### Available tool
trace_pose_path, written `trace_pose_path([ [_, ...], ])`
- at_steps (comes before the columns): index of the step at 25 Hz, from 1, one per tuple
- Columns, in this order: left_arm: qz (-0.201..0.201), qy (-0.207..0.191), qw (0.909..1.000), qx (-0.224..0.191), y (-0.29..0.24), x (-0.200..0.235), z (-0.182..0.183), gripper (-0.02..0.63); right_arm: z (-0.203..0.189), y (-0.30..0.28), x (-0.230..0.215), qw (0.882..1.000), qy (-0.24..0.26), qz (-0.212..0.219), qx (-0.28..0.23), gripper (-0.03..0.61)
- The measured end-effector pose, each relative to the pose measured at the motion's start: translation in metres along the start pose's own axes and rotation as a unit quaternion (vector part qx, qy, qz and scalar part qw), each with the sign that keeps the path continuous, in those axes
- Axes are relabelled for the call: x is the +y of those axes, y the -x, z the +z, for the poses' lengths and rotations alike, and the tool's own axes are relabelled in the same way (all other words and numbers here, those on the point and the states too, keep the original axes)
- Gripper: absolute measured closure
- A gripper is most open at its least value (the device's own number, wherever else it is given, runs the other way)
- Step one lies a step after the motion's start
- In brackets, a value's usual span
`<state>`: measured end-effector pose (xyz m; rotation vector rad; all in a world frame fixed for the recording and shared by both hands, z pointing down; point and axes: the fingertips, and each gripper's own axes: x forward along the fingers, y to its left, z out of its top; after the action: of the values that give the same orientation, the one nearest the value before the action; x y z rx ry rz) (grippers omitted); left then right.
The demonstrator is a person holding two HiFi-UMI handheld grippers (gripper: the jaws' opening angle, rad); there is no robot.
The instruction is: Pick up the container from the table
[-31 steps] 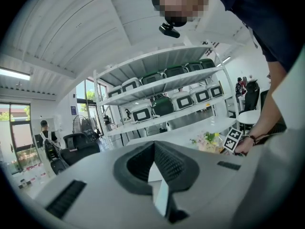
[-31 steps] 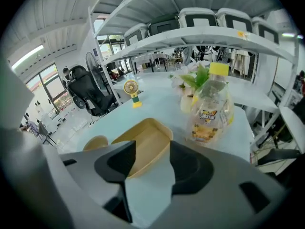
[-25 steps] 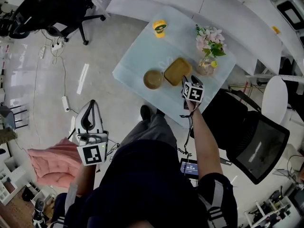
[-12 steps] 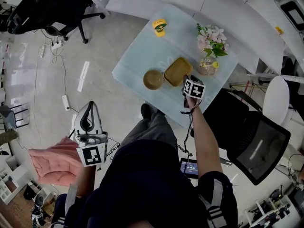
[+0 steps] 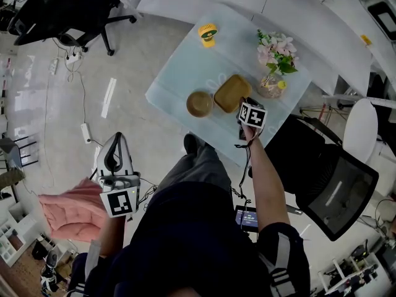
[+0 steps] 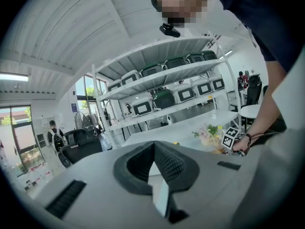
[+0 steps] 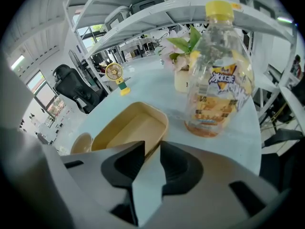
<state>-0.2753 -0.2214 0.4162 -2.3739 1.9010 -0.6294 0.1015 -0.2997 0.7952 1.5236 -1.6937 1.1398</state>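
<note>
A tan rectangular container (image 5: pixel 231 93) lies on the pale glass table (image 5: pixel 185 73), beside a round tan bowl (image 5: pixel 200 103). My right gripper (image 5: pixel 243 106) points steeply down at the container's near right corner. In the right gripper view the container (image 7: pixel 133 128) has its rim in the narrow gap of my right gripper (image 7: pixel 152 151). One jaw is inside the rim and one outside, and they are closing. A sliver of gap still shows. My left gripper (image 5: pixel 117 138) hangs over the floor far to the left. In its own view my left gripper (image 6: pixel 153 147) has its tips together and holds nothing.
A clear bottle with a yellow cap (image 7: pixel 219 75) stands just right of the container, with pink flowers (image 5: pixel 275 54) behind it. A small yellow fan (image 5: pixel 208 34) sits at the table's far side. A black chair (image 5: pixel 334 184) is at right and a pink cloth (image 5: pixel 68 212) on the floor.
The right gripper has edged slightly toward the container's corner. The left gripper and the things on the table have stayed where they were.
</note>
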Motion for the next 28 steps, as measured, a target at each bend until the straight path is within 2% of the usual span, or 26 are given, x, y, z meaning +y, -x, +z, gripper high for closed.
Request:
trace_pose_path([
  [11,0.003,-0.001,1.0,0.003,-0.0009,0.0,-0.001,0.609,0.001,0.0001,-0.0015,1.0,-0.007,-0.009,0.003,0.488],
  [17,0.005,0.0,1.0,0.005,-0.0008,0.0001,-0.0037,0.609,0.0037,-0.001,-0.0034,1.0,0.0,-0.025,0.0,0.551],
  [28,0.007,0.003,0.9999,0.009,-0.0051,0.0018,-0.0071,0.609,0.0055,-0.0019,-0.0056,0.999,0.008,-0.033,0.0,0.563],
])
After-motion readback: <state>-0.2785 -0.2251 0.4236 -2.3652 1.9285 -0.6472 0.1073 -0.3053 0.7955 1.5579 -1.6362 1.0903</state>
